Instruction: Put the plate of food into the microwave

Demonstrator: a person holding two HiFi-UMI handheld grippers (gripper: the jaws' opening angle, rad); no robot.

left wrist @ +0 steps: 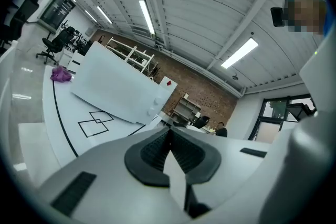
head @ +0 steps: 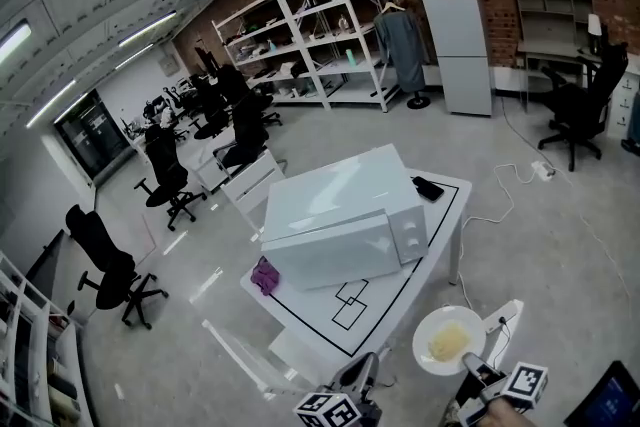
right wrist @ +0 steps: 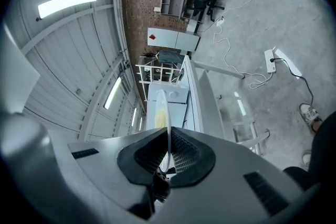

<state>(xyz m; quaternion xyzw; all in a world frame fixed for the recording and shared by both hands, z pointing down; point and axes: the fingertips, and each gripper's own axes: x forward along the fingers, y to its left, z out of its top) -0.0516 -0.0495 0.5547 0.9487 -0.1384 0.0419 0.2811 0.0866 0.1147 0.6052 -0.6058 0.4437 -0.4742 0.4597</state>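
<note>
A white microwave (head: 345,215) stands on the white table (head: 395,300) with its door closed. The white plate (head: 448,340) with yellow food hangs level off the table's near right corner, and my right gripper (head: 472,363) is shut on its near rim. In the right gripper view the plate (right wrist: 164,110) runs edge-on between the pads, toward the microwave (right wrist: 176,98). My left gripper (head: 362,373) is shut on nothing, low at the table's near edge. In the left gripper view its jaws (left wrist: 169,136) point over the table at the microwave (left wrist: 121,89).
A purple cloth (head: 265,275) lies left of the microwave and a black object (head: 427,187) at its right rear. Black square outlines (head: 350,303) mark the table in front of the door. Office chairs, shelves and a floor cable (head: 520,177) surround the table.
</note>
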